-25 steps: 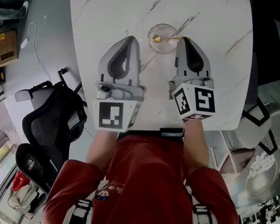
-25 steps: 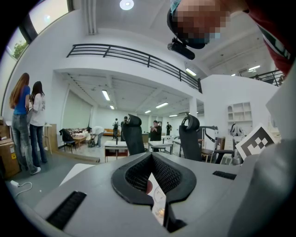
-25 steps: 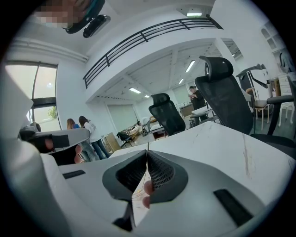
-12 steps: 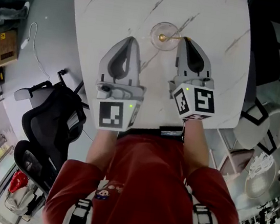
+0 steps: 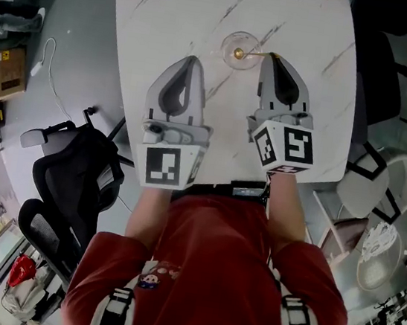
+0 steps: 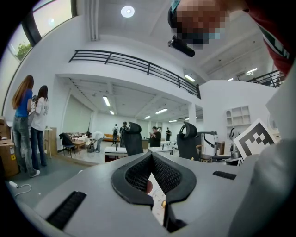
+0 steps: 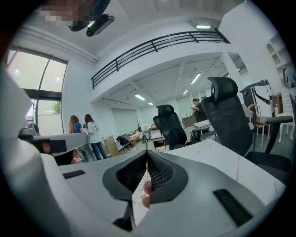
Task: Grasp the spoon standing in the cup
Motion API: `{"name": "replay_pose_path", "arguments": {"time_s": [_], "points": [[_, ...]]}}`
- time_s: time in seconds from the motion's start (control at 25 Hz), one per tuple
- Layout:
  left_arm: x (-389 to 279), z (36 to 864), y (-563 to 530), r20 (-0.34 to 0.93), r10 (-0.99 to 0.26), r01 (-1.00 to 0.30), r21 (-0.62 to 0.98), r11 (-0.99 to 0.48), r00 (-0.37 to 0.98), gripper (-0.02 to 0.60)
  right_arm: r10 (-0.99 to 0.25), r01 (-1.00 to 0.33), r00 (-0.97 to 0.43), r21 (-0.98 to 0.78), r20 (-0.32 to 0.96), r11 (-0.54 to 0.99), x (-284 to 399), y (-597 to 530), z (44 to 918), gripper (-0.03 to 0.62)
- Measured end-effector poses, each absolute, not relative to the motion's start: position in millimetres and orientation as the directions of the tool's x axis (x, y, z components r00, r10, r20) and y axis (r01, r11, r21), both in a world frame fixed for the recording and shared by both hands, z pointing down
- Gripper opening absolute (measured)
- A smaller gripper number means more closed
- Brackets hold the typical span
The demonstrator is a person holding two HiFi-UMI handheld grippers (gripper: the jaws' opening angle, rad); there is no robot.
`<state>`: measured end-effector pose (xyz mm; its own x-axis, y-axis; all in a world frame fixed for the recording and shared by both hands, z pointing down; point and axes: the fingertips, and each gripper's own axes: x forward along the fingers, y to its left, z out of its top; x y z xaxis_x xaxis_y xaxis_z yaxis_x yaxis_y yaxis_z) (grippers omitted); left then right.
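- A white marble-patterned table point(image 5: 172, 11) takes up the upper part of the head view, and a person in a red shirt point(image 5: 212, 264) stands at its near edge with both arms stretched over it.
- A clear glass cup point(image 5: 238, 41) stands on the table towards the far side, just ahead of the two tools and nearer the right one.
- The gold spoon point(image 5: 250, 53) has its bowl end inside the ring of the cup's rim. Its thin handle runs to the right, across the rim.
- The right hand-held gripper point(image 5: 271, 56) is clenched, with its tips meeting on the end of the spoon handle just beside the cup. In the right gripper view the two dark pads are pressed together, with a fine stem showing at the very tip.
- From above, I cannot tell whether the spoon's bowl touches the glass.
- The left hand-held gripper point(image 5: 190, 60) is clenched on nothing. Its tips meet in the left gripper view, and it hangs over bare table to the left of the cup, apart from it.
- The two tools lie side by side and both point away from the person.
- Each one carries a cube with black-and-white square markers at its rear end, the left point(image 5: 167, 166) and the right point(image 5: 284, 148).
- A black office chair point(image 5: 75, 170) stands on the floor to the person's left, beside the table.
- A cardboard box point(image 5: 5, 66) sits at the left edge of the head view.
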<state>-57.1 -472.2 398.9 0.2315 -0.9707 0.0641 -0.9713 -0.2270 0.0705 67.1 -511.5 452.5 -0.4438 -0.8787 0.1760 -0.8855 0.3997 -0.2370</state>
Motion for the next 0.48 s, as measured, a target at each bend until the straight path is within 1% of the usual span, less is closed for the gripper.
{"name": "replay_pose_path", "arguments": {"time_s": [0.48], "points": [[-67,362,-432,-0.010,-0.970,-0.967,0.070,-0.244,0.244,0.002,-0.903,-0.899,-0.419,-0.185,0.100,0.396,65,-476,402,0.015]]}}
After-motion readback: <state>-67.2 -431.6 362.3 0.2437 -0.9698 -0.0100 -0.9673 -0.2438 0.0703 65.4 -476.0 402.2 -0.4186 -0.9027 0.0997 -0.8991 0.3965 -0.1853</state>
